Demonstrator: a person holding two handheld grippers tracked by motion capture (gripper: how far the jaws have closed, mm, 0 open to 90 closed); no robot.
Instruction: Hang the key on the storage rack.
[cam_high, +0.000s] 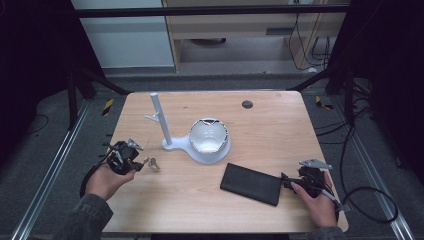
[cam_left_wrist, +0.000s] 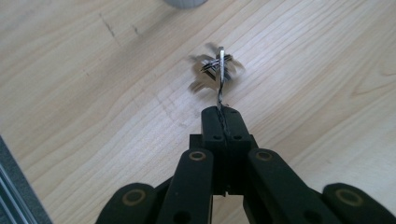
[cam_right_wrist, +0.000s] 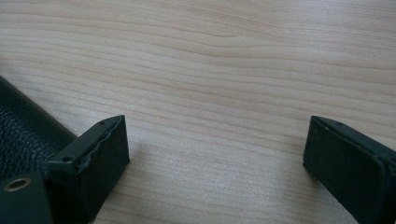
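Wood surface (cam_high: 280, 130), largest. White stand (cam_high: 172, 142) with upright post and bowl-shaped dish at centre; black leather wallet (cam_high: 251, 183) lies flat near right tongs (cam_right_wrist: 215, 154), jaws wide apart, nothing between. Left tongs (cam_left_wrist: 223, 114) pinched together on the key ring (cam_left_wrist: 219, 77); keys dangle just off the surface, at left, near the stand. Keys look light, rigid, slippery metal, likely to swing; the thin ring seems the best place to grip.

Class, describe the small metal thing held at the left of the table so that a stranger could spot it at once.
Start at the wooden table and find the white stand with its bowl. To its left, the left tool is shut on a bunch of keys. They are the only shiny, dangling thing, unlike the flat black case.
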